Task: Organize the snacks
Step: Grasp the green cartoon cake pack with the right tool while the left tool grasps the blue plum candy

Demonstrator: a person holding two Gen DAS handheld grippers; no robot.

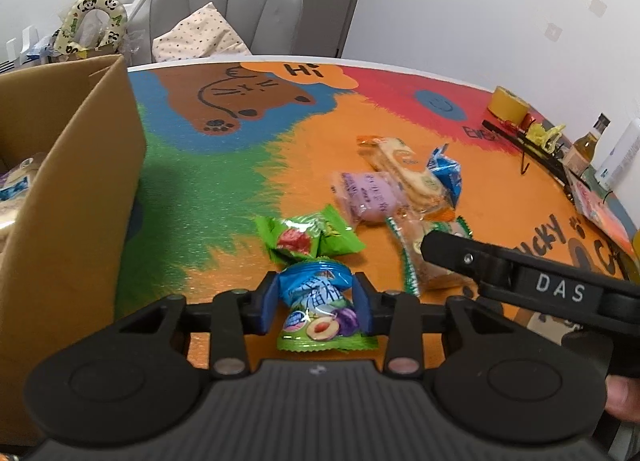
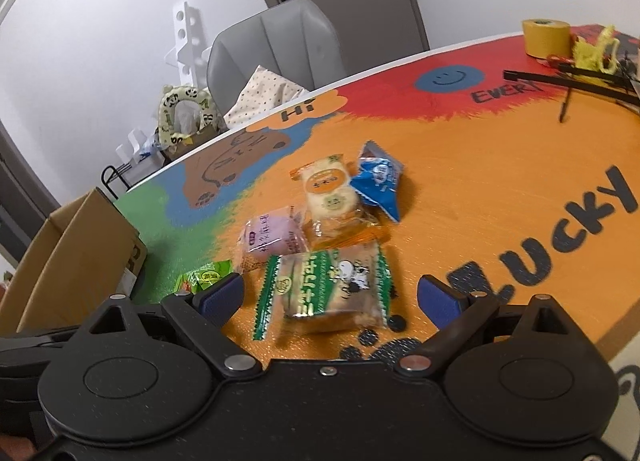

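With the left tongs [image 1: 316, 303] clamped on the blue-and-green plum candy wrapper [image 1: 320, 307] at lower centre, lift cleanly toward the brown cardboard box [image 1: 76, 181] at left, while the right tongs [image 2: 330, 295], spread wide, straddle the green-edged biscuit packet [image 2: 328, 287] on the counter [image 2: 500, 181].

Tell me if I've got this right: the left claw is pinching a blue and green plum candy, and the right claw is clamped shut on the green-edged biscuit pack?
Not quite. The right gripper is wide open, its pads clear of the green-edged biscuit pack lying between them, as the right wrist view shows. The left gripper does pinch the plum candy.
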